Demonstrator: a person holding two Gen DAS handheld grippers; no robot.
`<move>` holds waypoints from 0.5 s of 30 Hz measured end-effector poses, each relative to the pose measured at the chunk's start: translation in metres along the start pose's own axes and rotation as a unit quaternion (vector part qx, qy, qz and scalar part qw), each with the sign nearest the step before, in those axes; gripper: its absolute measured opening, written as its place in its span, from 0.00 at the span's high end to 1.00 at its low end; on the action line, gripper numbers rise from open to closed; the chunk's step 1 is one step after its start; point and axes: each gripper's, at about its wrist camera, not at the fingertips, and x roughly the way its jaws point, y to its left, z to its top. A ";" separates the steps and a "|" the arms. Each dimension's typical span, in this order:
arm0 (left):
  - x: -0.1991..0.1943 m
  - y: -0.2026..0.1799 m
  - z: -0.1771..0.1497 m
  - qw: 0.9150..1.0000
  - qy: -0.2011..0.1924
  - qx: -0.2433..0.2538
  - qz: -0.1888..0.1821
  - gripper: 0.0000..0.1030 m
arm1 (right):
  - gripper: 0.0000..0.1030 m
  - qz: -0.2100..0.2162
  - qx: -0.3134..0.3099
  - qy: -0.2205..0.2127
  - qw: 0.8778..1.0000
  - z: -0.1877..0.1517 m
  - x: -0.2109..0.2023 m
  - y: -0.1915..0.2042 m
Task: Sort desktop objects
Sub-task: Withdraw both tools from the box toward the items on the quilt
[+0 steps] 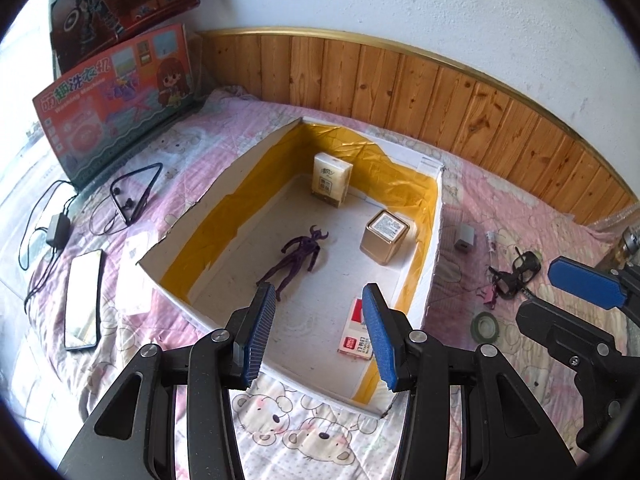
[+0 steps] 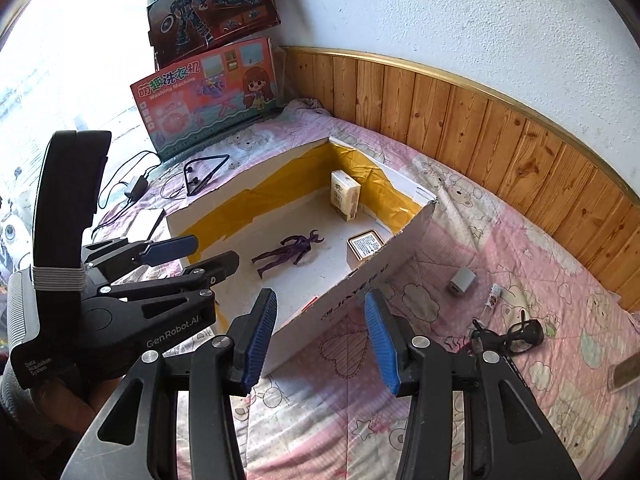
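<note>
In the left wrist view, the left gripper (image 1: 320, 332) hangs over the near part of a white box (image 1: 200, 208) with yellow tape inside; its blue fingers (image 1: 260, 332) stand partly open and nothing is between them. Inside the box lie a purple figure (image 1: 298, 256) in the middle, a tissue pack (image 1: 330, 180) upright at the far wall, a gold cube (image 1: 384, 236) to the right, and a red and white packet (image 1: 354, 336) near the right finger. The box rests on a pink bed cover (image 1: 280, 412).

In the right wrist view, the right gripper (image 2: 320, 340) is over the near corner of the box, fingers also partly open and empty. To the lower right on the cover lie a small grey charger (image 2: 462, 280), a small tube (image 2: 494, 294) and black glasses (image 2: 516, 336), all outside the box. A phone (image 1: 82, 300) lies at the left.
</note>
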 end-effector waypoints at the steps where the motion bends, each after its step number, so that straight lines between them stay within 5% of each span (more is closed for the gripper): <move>1: 0.001 -0.002 0.000 1.000 0.001 -0.001 -0.004 0.53 | 0.54 0.000 0.001 -0.001 1.000 -0.002 -0.002 -0.003; 15: -0.003 -0.055 -0.006 0.997 -0.047 0.050 -0.048 0.53 | 0.53 0.027 0.050 -0.007 0.998 -0.021 -0.019 -0.054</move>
